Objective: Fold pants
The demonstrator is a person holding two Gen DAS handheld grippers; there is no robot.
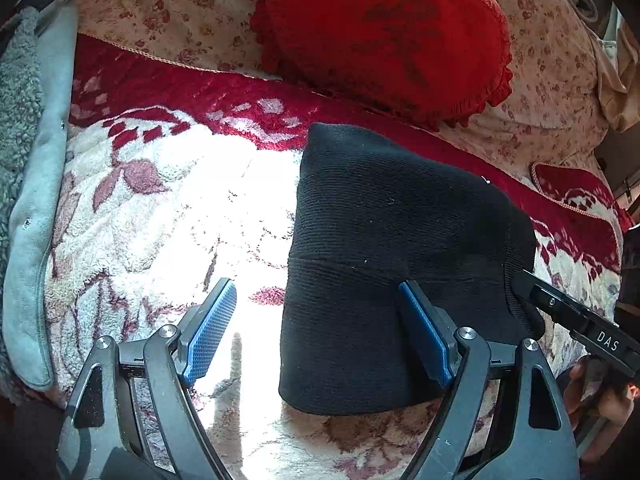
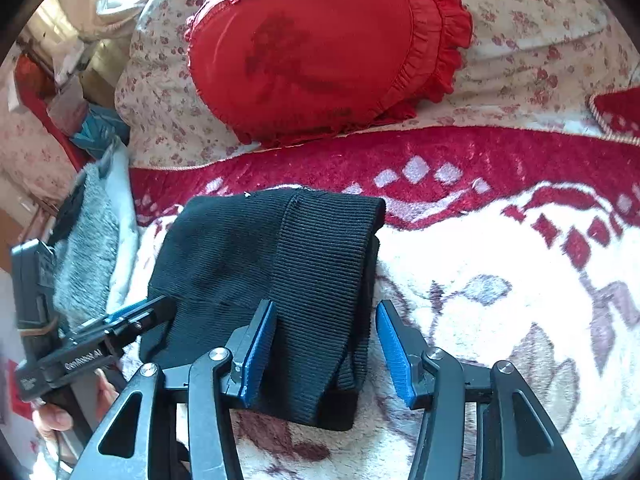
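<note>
Left claw (image 1: 316, 332) gaping wide, gripping nothing, one pad (image 1: 424, 332) resting against pants (image 1: 392, 248). Right claw (image 2: 326, 348) spreading open, straddling pants' ribbed edge, not pinching. Black pants lying folded in compact bundle on floral blanket (image 1: 152, 208). Red ruffled cushion (image 1: 384, 36) sitting beyond.

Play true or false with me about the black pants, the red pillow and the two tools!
1. The black pants lie folded into a compact bundle on the flowery blanket. True.
2. The left tool is clamped shut on the pants. False: its fingers are spread open.
3. The red pillow is heart-shaped with a frilly edge. True.
4. The red pillow sits on top of the pants. False: it lies behind them, apart.
5. The right tool is open. True.
</note>
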